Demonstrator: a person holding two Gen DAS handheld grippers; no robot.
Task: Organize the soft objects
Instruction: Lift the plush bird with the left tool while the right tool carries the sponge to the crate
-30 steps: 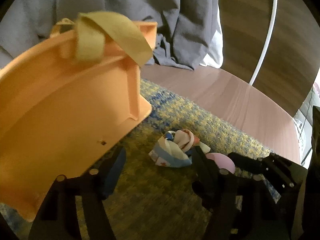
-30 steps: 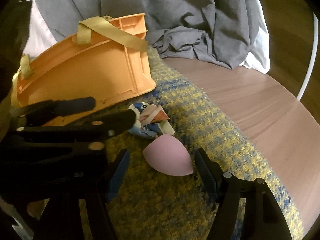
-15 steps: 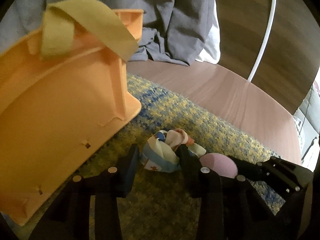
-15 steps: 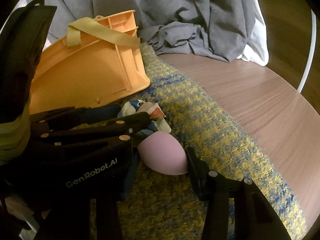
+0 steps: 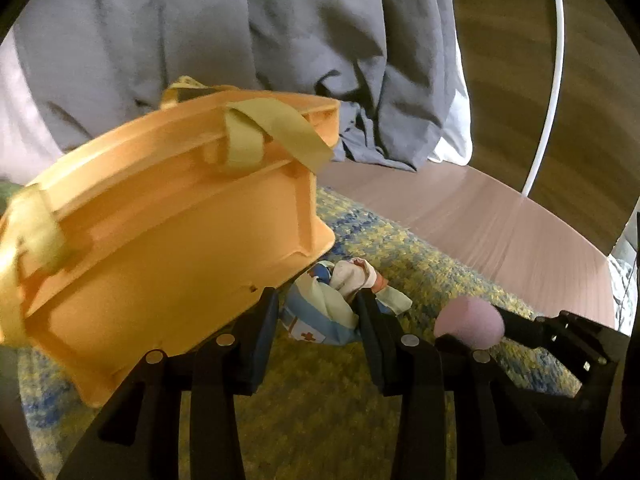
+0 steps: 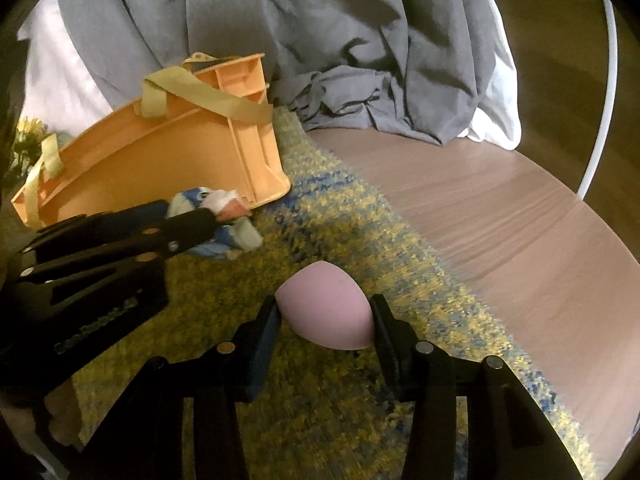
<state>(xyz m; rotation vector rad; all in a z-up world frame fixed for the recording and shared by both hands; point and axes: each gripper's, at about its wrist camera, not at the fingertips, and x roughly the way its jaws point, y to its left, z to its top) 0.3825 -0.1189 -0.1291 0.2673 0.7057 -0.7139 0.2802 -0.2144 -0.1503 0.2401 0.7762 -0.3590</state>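
My left gripper is shut on a bundled patterned cloth, blue, cream and pink, and holds it just beside the orange basket. The cloth and the left gripper also show in the right wrist view. My right gripper is shut on a pink egg-shaped sponge and holds it above the rug. The sponge also shows in the left wrist view. The orange basket with yellow straps stands at the left.
A yellow and blue rug covers the wooden floor. Grey bedding hangs behind the basket. A white curved tube stands at the right.
Both grippers closed, the left on the cloth, the right on the sponge, and lifted them off the rug. The views pulled back from the basket.
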